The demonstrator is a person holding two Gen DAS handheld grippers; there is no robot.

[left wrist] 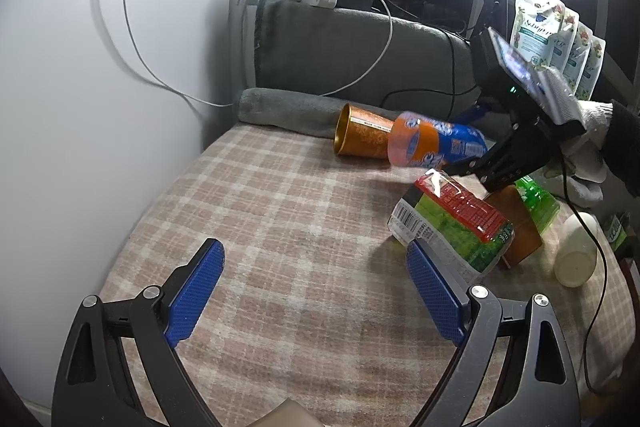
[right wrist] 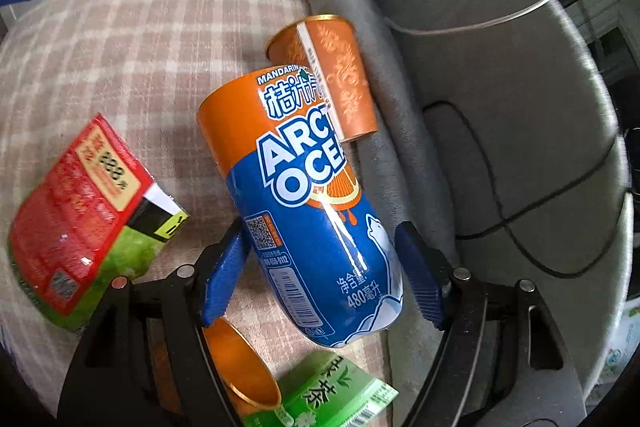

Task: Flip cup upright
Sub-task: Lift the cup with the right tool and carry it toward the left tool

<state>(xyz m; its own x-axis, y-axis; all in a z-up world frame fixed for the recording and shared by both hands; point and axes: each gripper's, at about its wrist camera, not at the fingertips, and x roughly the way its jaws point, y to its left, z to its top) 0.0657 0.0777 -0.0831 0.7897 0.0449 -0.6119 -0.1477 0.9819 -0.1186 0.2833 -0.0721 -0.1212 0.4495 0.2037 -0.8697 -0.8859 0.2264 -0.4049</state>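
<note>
An orange patterned cup (left wrist: 362,137) lies on its side on the checked cloth, its open mouth facing left; it also shows in the right wrist view (right wrist: 340,75) against the grey towel roll. My right gripper (right wrist: 320,267) is shut on a blue and orange Arctic Ocean bottle (right wrist: 308,195) and holds it tilted above the cloth, right next to the lying cup; the bottle also shows in the left wrist view (left wrist: 432,145). A second orange cup (right wrist: 240,367) stands under the gripper. My left gripper (left wrist: 312,291) is open and empty over the cloth's front.
A red and green packet (left wrist: 452,227) lies right of centre, with a green bottle (left wrist: 536,199) and a white bottle (left wrist: 576,251) beyond. A green tea box (right wrist: 332,395) lies near the second cup. A grey cushion (left wrist: 340,55) with cables backs the cloth; a wall stands left.
</note>
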